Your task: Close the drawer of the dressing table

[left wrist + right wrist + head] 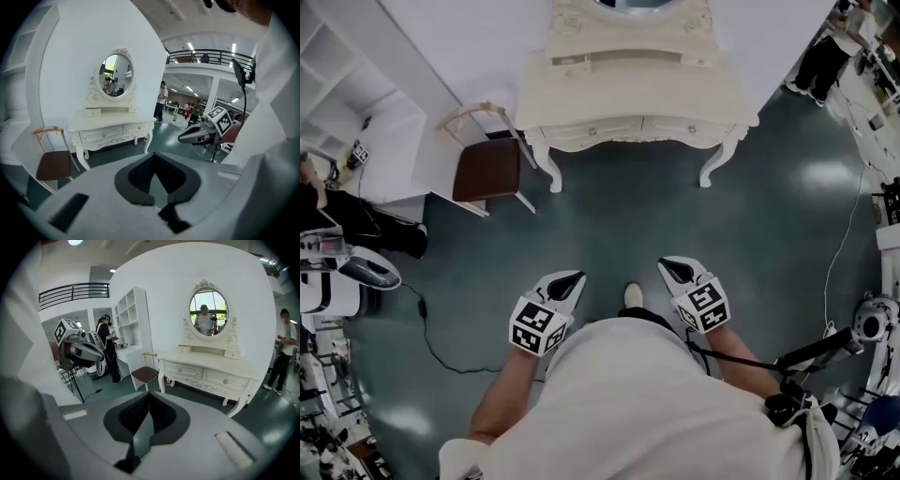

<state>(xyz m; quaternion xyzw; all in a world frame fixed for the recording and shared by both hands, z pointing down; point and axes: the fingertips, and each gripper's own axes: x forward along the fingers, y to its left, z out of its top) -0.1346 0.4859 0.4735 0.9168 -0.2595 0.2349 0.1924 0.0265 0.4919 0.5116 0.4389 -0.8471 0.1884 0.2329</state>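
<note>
The cream dressing table [637, 94] with its oval mirror [116, 75] stands against the white wall, well ahead of me. Its two front drawers [591, 131] [225, 379] look flush with the frame. A small drawer box [570, 62] on the top shelf seems to jut out slightly. My left gripper [575, 278] and right gripper [667, 265] hang low over the floor, far short of the table. Both are shut with nothing between the jaws. The left gripper view shows the right gripper [197, 136]; the right gripper view shows the left gripper [89, 352].
A brown-seated chair [487, 169] stands left of the table, beside white shelving [356, 56]. A black cable [431, 328] trails on the dark green floor. People stand at the left [347, 216] and far right [825, 56]. Equipment stands crowd the right edge [872, 323].
</note>
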